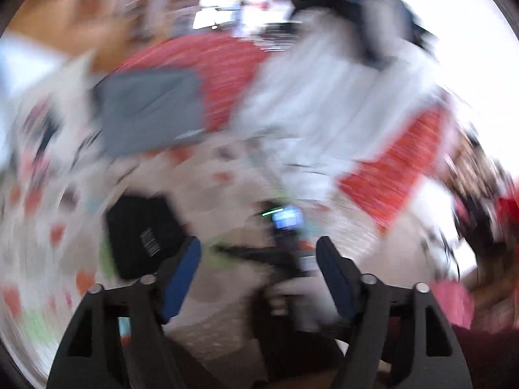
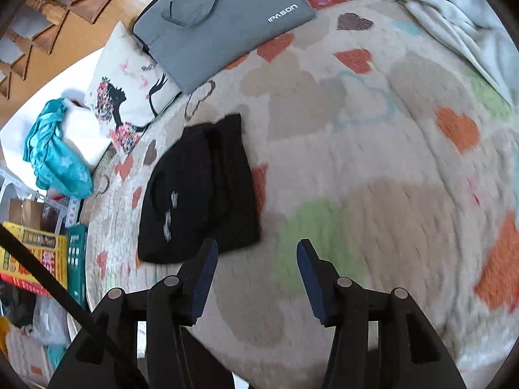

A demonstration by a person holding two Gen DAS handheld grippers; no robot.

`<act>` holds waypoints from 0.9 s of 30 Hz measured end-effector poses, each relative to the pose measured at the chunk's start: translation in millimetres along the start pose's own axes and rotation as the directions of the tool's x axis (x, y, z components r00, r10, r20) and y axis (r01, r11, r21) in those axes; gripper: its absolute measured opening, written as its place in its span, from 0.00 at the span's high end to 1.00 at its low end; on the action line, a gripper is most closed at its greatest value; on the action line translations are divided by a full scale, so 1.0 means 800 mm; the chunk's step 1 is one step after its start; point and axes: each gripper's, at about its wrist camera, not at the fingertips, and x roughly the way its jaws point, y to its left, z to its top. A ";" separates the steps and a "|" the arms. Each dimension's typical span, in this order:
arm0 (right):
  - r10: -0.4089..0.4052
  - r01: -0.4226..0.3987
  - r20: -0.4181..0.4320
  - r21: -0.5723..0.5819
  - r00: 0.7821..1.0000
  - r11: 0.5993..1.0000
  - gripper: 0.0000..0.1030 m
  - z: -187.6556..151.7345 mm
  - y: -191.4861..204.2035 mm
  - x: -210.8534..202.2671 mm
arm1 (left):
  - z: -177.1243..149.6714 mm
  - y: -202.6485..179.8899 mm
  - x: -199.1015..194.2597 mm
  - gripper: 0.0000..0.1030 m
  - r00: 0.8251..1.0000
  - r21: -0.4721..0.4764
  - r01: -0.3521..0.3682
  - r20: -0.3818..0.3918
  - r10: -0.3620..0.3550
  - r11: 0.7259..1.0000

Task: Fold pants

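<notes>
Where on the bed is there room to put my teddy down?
The heart-print blanket is bare between the folded black pants and the rumpled pale sheet. The left side is crowded: the grey laptop bag, the printed pillow and the pants.

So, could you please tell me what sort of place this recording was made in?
Most likely a bedroom at home: the black pants lie folded on a heart-patterned blanket, with a printed pillow and a grey laptop bag beside them. Both grippers are open and empty.
</notes>
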 end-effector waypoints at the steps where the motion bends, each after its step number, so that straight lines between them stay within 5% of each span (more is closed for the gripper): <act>1: 0.002 -0.002 0.000 0.005 1.000 1.000 0.46 -0.008 -0.005 -0.007 | 0.010 -0.028 -0.013 0.27 1.000 0.053 0.016 0.000 -0.016 0.998; 4: 0.011 -0.011 -0.008 0.039 1.000 0.999 0.45 -0.024 -0.019 -0.017 | 0.028 -0.094 -0.049 0.24 0.998 0.168 0.057 -0.002 -0.058 0.984; 9: 0.010 -0.009 -0.014 0.056 1.000 0.998 0.45 -0.036 -0.031 -0.021 | 0.033 -0.115 -0.071 0.24 0.996 0.170 0.081 -0.038 -0.076 0.982; 16: 0.018 -0.018 -0.010 0.035 1.000 0.999 0.45 -0.038 -0.018 -0.019 | 0.024 -0.075 -0.073 0.24 1.000 0.058 -0.002 -0.031 0.004 0.998; 20: 0.016 -0.016 0.015 -0.018 1.000 1.000 0.44 -0.037 0.002 -0.025 | -0.010 -0.017 -0.063 0.19 0.995 -0.024 -0.063 0.076 0.065 0.998; 22: 0.004 -0.003 0.024 -0.043 1.000 0.999 0.44 -0.037 0.010 -0.025 | -0.035 0.033 -0.034 0.18 0.975 -0.108 -0.179 0.116 0.191 0.978; 24: 0.001 0.001 0.036 -0.069 0.999 0.998 0.44 -0.035 0.020 -0.026 | -0.060 0.073 -0.004 0.18 0.934 -0.178 -0.314 0.121 0.337 0.933; 27: -0.003 0.011 0.069 -0.113 0.998 0.994 0.43 -0.036 0.038 -0.031 | -0.099 0.125 0.041 0.18 0.827 -0.254 -0.515 0.104 0.553 0.818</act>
